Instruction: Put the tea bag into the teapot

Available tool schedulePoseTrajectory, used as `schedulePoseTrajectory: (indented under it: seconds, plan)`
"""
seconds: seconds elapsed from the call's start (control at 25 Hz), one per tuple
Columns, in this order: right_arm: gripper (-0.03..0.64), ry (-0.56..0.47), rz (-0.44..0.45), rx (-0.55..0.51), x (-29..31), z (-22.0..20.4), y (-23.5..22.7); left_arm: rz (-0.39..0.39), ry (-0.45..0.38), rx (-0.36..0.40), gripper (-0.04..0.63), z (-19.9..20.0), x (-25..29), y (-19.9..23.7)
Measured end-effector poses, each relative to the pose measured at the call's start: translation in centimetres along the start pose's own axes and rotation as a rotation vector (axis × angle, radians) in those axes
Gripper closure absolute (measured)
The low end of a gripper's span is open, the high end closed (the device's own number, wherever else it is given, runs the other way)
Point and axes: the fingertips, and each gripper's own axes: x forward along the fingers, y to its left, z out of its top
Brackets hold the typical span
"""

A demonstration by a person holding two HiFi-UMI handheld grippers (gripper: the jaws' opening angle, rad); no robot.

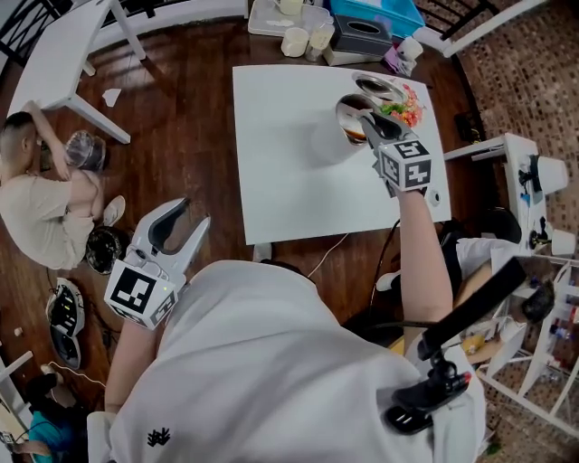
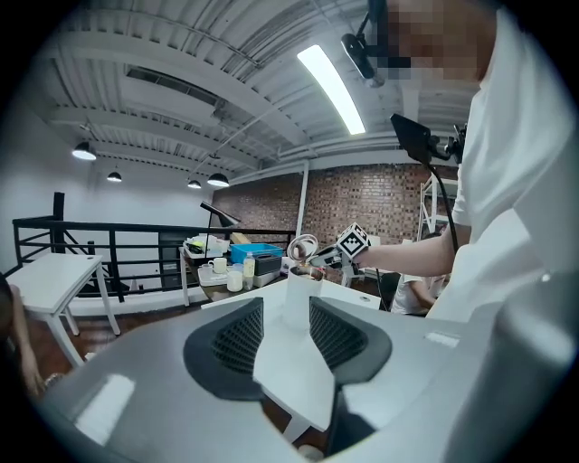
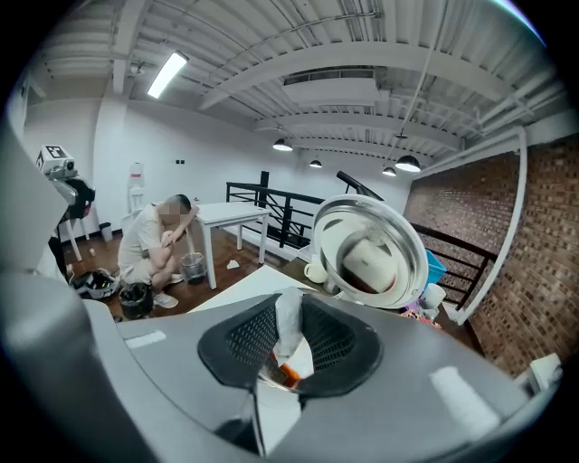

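Observation:
The teapot is a white cylinder on the white table, with its shiny metal lid standing open. My right gripper is beside that lid, just right of the pot's mouth. In the right gripper view, the right gripper is shut on the tea bag, a white pouch with an orange bit below, and the lid fills the view beyond it. My left gripper hangs open and empty off the table's near left corner. The left gripper view shows the teapot between the left gripper jaws, far off.
A plate of colourful bits and a metal dish sit right of the teapot. Cups, a dark tissue box and a blue bin crowd the far side. A person crouches on the floor at left, near another white table.

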Motion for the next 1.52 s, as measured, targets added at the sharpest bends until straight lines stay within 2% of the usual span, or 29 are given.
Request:
schedulePoseTrajectory:
  seconds: [0.52, 0.8, 1.04, 1.28, 1.52]
  plan:
    - [0.545, 0.026, -0.011, -0.012, 1.9, -0.1, -1.3, 0.036, -0.007, -0.013, 0.462, 0.0, 0.0, 0.7]
    - [0.480, 0.022, -0.015, -0.005, 2.3, -0.3, -1.7, 0.042, -0.010, -0.009, 0.462, 0.0, -0.1, 0.9]
    - [0.486, -0.004, -0.032, 0.007, 1.1, 0.1, -1.6, 0.042, -0.012, -0.002, 0.462, 0.1, -0.6, 0.7]
    - [0.489, -0.022, -0.054, 0.034, -1.1, 0.4, -0.6, 0.005, -0.006, 0.000, 0.462, 0.2, -0.9, 0.6]
    - [0.489, -0.082, -0.091, 0.053, -6.4, 1.7, 3.8, -0.079, -0.004, 0.022, 0.462, -0.3, -2.0, 0.4]
